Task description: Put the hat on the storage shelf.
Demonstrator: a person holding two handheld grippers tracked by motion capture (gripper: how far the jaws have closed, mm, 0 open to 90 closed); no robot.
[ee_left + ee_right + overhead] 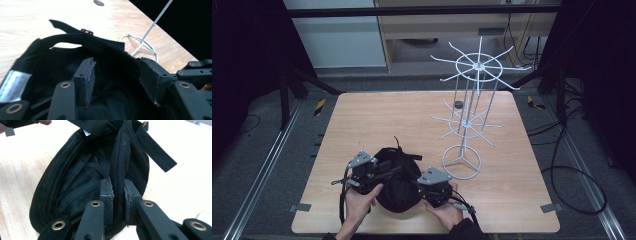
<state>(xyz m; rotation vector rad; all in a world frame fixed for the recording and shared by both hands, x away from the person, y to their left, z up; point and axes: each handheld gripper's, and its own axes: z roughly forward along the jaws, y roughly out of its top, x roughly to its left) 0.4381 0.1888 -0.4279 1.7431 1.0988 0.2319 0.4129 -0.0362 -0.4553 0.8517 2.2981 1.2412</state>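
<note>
Black cap [82,182] — right tongs [117,192] clamped on rim; left tongs [116,80] spread inside — white label [12,85] there.

**Two black hand-held grippers, grey-plated on top**

Each gripper is a black linkage frame. The left gripper [371,176] and the right gripper [432,189] both carry a grey three-cornered plate above the jaws, and a dark cable trails behind each. Brass-coloured rivets sit at the linkage joints just below the jaws. The jaws are flat black blocks faced with worn, fraying grey padding. A dark sleeve [467,231] covers the right forearm behind that gripper.
</note>
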